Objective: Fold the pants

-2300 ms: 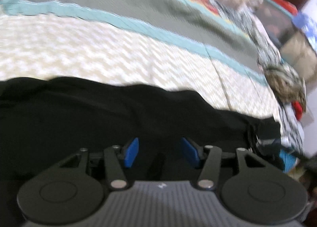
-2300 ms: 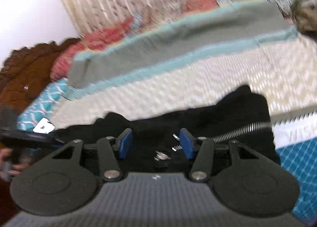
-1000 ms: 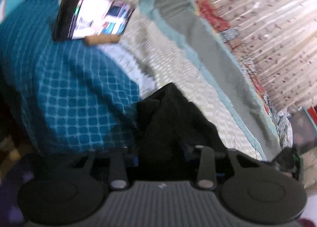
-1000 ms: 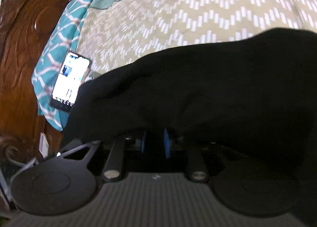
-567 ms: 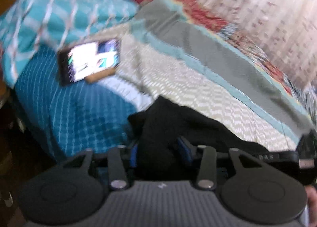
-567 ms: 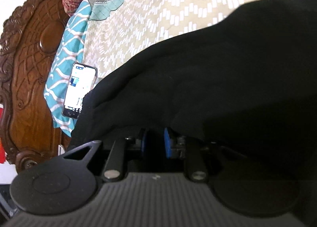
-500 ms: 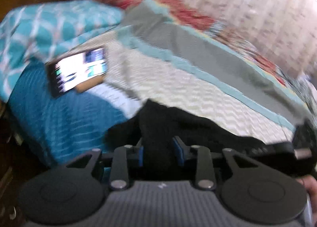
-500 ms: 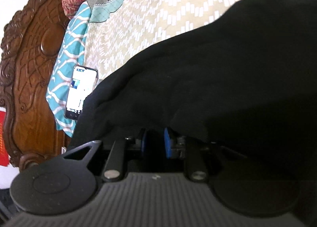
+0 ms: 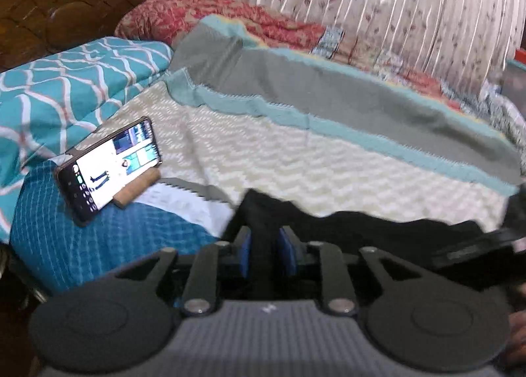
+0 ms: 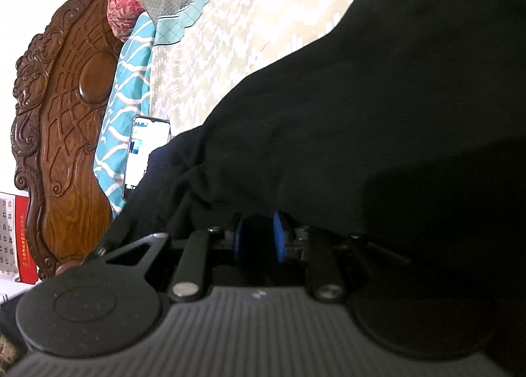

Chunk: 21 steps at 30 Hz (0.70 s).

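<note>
- While I peek through the left wrist cam, my left gripper (image 9: pixel 264 250) has its blue pads pinched on a fold of the black pants (image 9: pixel 361 225), which trail right across the zigzag bedspread (image 9: pixel 312 166); a lit phone (image 9: pixel 108 166) is propped nearby.
- On the right wrist cam, my right gripper (image 10: pixel 258 240) is nearly closed with pants cloth draped over it, looks clamped.

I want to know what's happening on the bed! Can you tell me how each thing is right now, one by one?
Black pants: lifted off the bed, bunched, pinched at two spots.
Left gripper: shut on the pants.
Right gripper: shut on the pants, cloth draped over it.
Phone: screen lit, propped up tilted on a small block.
Bedspread: spread flat.
Curtain: drawn closed.
</note>
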Available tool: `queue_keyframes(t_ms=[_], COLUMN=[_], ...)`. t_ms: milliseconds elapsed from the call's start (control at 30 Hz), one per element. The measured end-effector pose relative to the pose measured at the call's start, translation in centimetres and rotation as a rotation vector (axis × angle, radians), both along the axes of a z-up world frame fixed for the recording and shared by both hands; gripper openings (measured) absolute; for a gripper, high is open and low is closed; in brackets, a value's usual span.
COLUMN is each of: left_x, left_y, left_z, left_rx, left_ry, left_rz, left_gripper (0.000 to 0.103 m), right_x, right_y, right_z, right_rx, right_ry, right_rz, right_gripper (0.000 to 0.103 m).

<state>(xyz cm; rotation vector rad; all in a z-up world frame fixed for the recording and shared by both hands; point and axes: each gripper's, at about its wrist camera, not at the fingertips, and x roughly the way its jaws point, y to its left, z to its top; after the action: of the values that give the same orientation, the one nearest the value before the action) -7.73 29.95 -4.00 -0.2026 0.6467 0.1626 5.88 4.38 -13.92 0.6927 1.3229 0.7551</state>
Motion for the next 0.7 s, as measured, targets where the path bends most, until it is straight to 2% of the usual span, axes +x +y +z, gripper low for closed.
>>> queue_keyframes(t_ms=[67,133,200,233,267,300,333,367,400,433,500,633,700], left_x=[1.4,2.2,2.8,2.8,2.8,2.6,2.4,1.9,1.6,1.3,0.9,0.6,0.9], left_y=[1.8,3.1,4.1,4.4,4.6,4.6,4.8,4.7,4.9,5.1,5.0,4.3,5.9], left_z=[-1.3,-2.8,-4.1,-4.5,-4.6,-4.5,-4.1,-3.6,-3.0,-2.6,-2.0,-2.0,-3.1], left_rx=[-0.009,-0.059,-0.120,-0.140,-0.158,-0.166,-0.160,-0.154,-0.184,-0.240,-0.351,-0.261,-0.275], left_ry=[0.044,0.087,0.113,0.119,0.121,0.116,0.105,0.090,0.069,0.045,0.008,-0.004,0.031], left_rz=[-0.009,-0.031,-0.065,-0.070,-0.075,-0.082,-0.083,-0.079,-0.080,-0.088,-0.119,-0.070,0.020], left_gripper=[0.051,0.056,0.057,0.057,0.052,0.046,0.032,0.019,0.016,0.007,0.006,0.011,0.027], right_x=[0.0,-0.1,-0.1,0.0,-0.1,-0.2,-0.3,-0.5,-0.7,-0.8,-0.9,-0.4,-0.2], right_y=[0.1,0.1,0.1,0.1,0.1,0.2,0.2,0.4,0.6,1.0,1.7,1.4,1.1], right_z=[0.0,0.1,0.2,0.3,0.6,0.9,1.4,2.0,2.4,2.5,2.1,1.6,1.4], right_rx=[-0.001,-0.003,-0.004,-0.008,-0.014,-0.018,-0.016,-0.015,-0.020,-0.035,-0.064,-0.036,-0.022], right_ry=[0.000,-0.002,0.001,0.002,0.001,-0.007,-0.030,-0.057,-0.085,-0.107,-0.111,-0.074,-0.056], right_rz=[-0.001,0.001,0.002,0.004,0.007,0.011,0.023,0.037,0.054,0.071,0.084,0.066,0.058], right_gripper=[0.023,0.023,0.023,0.023,0.023,0.028,0.037,0.042,0.046,0.046,0.046,0.046,0.046])
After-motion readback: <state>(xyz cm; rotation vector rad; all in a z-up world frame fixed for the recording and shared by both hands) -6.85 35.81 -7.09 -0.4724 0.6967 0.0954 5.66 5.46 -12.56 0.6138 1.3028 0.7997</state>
